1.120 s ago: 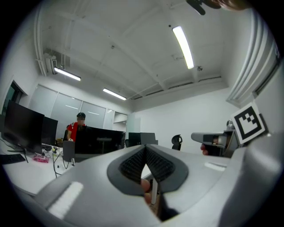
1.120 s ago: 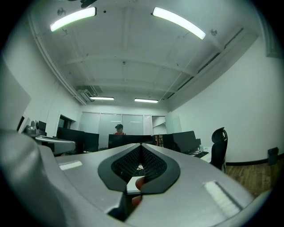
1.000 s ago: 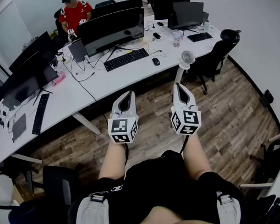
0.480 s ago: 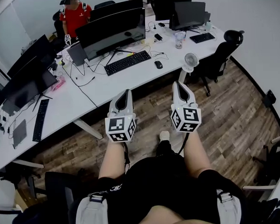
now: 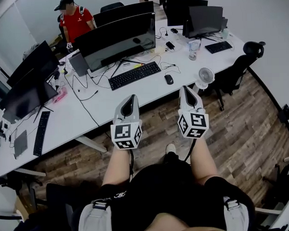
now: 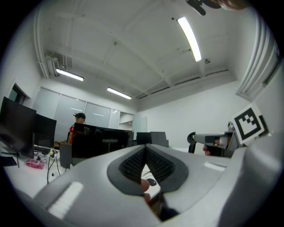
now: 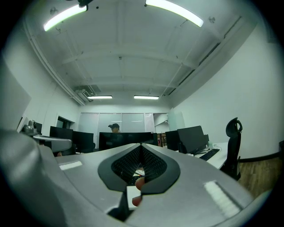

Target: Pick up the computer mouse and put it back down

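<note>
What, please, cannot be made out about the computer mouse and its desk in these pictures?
Computer mouse: head view, too small to show any cable.
Desk behind the curved monitor: head view, hidden by its screen.
Desk surface: right gripper view, mostly blocked by the right gripper's shut jaws.

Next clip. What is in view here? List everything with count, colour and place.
mouse: one, black, on desk right of middle keyboard
keyboards: three, black, middle, left and far right of desk
monitors: several, black, along desk
fan: one, white, at desk's near edge right of mouse
chair: one in full view, black, at desk's right end
desk: one, white
floor: brown wood
person: one, red shirt, behind monitors
left gripper: grey, shut, empty
right gripper: grey, shut, empty
</note>
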The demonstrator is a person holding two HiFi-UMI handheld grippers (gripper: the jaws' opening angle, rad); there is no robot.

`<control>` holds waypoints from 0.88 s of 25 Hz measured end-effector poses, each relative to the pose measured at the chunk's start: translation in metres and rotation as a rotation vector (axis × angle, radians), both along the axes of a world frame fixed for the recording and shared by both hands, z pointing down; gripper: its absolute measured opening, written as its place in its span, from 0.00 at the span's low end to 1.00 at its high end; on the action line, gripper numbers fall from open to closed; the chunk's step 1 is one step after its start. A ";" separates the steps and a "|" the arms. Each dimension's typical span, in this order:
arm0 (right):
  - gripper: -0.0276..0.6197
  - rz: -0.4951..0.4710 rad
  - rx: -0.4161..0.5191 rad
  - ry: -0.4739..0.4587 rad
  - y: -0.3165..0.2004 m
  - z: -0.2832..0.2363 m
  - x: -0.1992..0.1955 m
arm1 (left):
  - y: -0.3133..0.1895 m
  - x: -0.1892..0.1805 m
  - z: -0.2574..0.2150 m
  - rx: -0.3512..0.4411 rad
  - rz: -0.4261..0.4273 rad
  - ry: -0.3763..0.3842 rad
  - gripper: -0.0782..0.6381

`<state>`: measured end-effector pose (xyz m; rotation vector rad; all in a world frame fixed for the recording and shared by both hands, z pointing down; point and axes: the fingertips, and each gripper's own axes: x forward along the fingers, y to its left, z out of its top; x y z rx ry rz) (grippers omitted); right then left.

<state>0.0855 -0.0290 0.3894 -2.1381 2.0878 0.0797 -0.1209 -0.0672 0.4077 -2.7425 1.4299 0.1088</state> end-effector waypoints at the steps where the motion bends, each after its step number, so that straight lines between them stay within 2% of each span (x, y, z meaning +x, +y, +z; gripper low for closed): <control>1: 0.04 -0.006 -0.002 -0.001 -0.015 0.000 0.007 | -0.013 0.007 -0.001 -0.003 -0.005 0.001 0.18; 13: 0.04 -0.086 -0.044 -0.005 -0.164 0.003 0.086 | -0.146 0.093 -0.008 -0.044 -0.060 -0.007 0.18; 22: 0.04 -0.139 -0.093 -0.014 -0.224 0.019 0.121 | -0.191 0.128 0.001 -0.080 -0.118 0.000 0.18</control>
